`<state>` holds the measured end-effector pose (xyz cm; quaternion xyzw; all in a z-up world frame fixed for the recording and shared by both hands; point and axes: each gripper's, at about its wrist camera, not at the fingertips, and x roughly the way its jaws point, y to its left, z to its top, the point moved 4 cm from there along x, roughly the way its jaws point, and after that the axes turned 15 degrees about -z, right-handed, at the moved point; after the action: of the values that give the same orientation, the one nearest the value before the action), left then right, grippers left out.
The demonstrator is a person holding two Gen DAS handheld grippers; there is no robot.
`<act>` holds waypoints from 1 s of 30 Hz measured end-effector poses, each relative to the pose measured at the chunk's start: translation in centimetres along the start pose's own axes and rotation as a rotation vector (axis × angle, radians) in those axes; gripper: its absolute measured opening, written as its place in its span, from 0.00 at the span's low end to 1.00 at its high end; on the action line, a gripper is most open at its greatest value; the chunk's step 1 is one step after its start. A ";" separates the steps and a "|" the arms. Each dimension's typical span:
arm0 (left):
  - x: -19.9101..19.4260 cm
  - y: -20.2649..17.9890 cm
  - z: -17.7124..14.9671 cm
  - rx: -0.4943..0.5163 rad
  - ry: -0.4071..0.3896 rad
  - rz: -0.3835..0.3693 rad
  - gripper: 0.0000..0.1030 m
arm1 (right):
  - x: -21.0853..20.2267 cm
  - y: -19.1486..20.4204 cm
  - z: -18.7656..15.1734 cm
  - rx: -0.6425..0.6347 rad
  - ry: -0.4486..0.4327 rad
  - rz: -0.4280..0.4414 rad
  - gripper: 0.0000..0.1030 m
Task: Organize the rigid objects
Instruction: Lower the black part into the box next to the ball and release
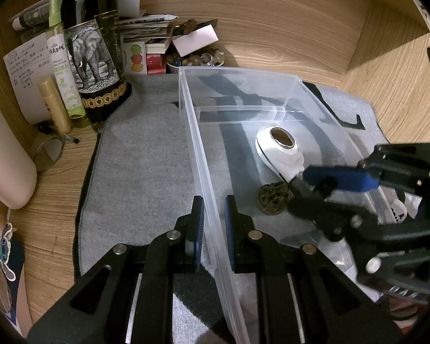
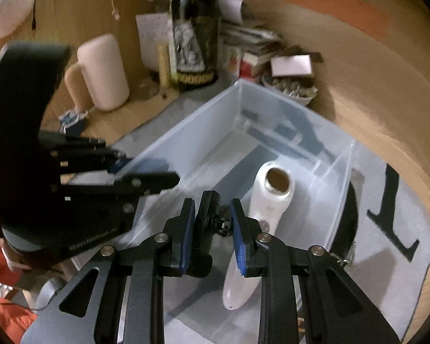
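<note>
The left gripper [image 1: 214,229] pinches the clear plastic bin's [image 1: 272,72] near wall. Over the bin, the right gripper [image 2: 210,233] clamps a black clip-like object [image 2: 206,218] — just left of the white handheld device [image 2: 268,200] lying lengthwise away, a bronze medallion [image 1: 273,197] beside it.

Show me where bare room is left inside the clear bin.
Free: the clear bin's far end beyond the white handheld device. Crowded: the near end, with the bronze ornament and right gripper holding a black object.
</note>
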<state>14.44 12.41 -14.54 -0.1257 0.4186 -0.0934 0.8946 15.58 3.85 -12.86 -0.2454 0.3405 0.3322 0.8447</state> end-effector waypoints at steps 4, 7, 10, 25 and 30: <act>0.0 0.0 0.1 0.000 0.000 -0.001 0.13 | 0.4 0.5 -0.4 -0.040 0.028 -0.009 0.22; 0.0 0.0 0.1 0.000 -0.001 -0.001 0.13 | 0.5 0.4 -0.5 -0.048 0.037 -0.011 0.22; 0.0 0.0 0.1 -0.004 -0.002 -0.003 0.13 | 0.5 0.1 -0.6 -0.049 0.037 -0.040 0.22; 0.1 0.0 0.2 -0.001 -0.002 -0.002 0.13 | -2.4 -2.4 0.3 0.025 -0.071 -0.119 0.61; 0.1 0.0 0.2 -0.001 -0.003 -0.002 0.13 | -4.2 -4.0 0.3 0.070 -0.117 -0.150 0.65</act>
<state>14.64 12.41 -14.53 -0.1269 0.4173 -0.0940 0.8950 16.31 -0.30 -8.78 -0.2207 0.2826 0.2697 0.8937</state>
